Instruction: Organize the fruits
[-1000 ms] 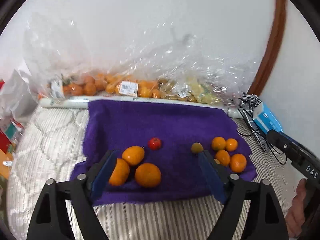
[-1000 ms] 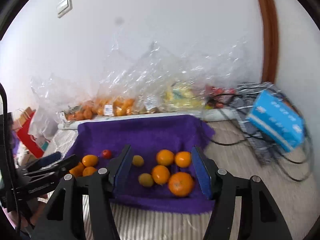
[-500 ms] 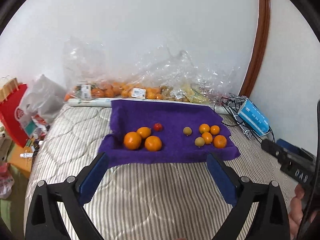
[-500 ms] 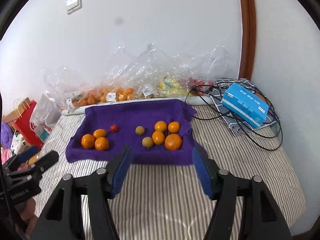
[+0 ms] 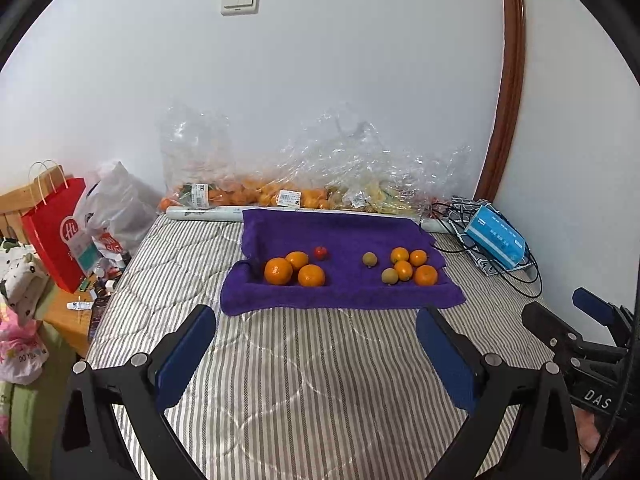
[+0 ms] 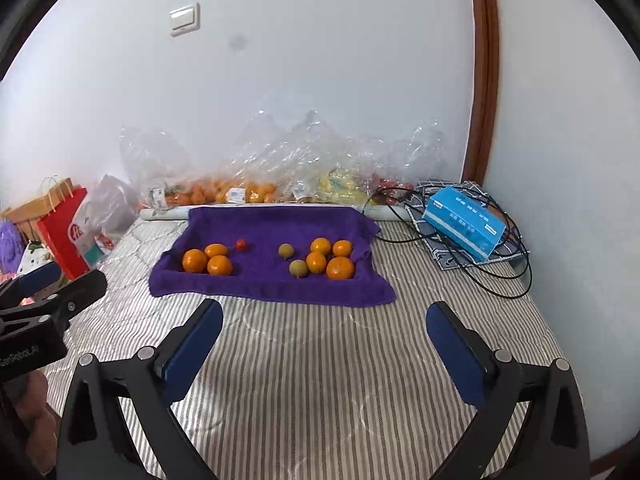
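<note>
While hanging above the striped mattress [image 5: 304,380], left gripper [image 5: 316,320] spread wide, nothing between its blue pads; jaws just been opening. Same for right gripper [image 6: 324,316]: splayed wide, empty, jaws just been opening.

Purple towel [image 5: 340,296] at 12 o'clock of both, well apart from the fingertips. On it, at 11 o'clock from the left view, three oranges [image 5: 278,271] touching, small red fruit [image 5: 320,252] just beside them. At 1 o'clock, four smaller oranges [image 5: 425,275] bunched with two greenish fruits [image 5: 389,276].

Seen from the left view only: wooden bedside stand [image 5: 68,316] at 9 o'clock, littered with small items, and right gripper's tips at 3 o'clock.

Seen more fully from the right view: blue box [image 6: 464,222] on looped black cable [image 6: 508,280] at 2 o'clock; left gripper's body and a hand [image 6: 36,420] at 9 o'clock.

Seen in both: clear bags of fruit [image 6: 248,190] along the wall, red paper bag [image 5: 56,236].
</note>
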Demonstrator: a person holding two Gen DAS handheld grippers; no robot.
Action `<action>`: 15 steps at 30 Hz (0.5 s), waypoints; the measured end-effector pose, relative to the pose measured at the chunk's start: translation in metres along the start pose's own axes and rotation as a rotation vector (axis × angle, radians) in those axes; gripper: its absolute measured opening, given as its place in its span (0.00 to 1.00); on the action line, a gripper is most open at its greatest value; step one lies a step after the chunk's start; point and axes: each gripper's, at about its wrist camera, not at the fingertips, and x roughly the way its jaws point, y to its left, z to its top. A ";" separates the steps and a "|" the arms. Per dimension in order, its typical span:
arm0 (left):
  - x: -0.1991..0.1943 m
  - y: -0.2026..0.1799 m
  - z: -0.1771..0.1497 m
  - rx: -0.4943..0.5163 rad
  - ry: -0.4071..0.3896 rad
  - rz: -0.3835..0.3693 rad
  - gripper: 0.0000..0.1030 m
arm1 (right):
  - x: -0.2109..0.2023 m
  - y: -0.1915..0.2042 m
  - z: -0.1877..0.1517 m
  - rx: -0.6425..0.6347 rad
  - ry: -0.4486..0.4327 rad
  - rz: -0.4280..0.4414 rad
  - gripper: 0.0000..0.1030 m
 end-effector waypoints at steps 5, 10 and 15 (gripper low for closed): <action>-0.006 -0.002 -0.002 0.005 -0.002 0.020 0.98 | -0.012 0.002 -0.001 -0.004 -0.013 0.003 0.98; -0.009 -0.006 -0.003 0.015 -0.007 0.023 0.98 | -0.018 0.001 -0.001 0.003 -0.018 -0.005 0.98; -0.011 -0.010 -0.003 0.026 -0.012 0.029 0.98 | -0.020 -0.004 -0.002 0.016 -0.020 -0.016 0.98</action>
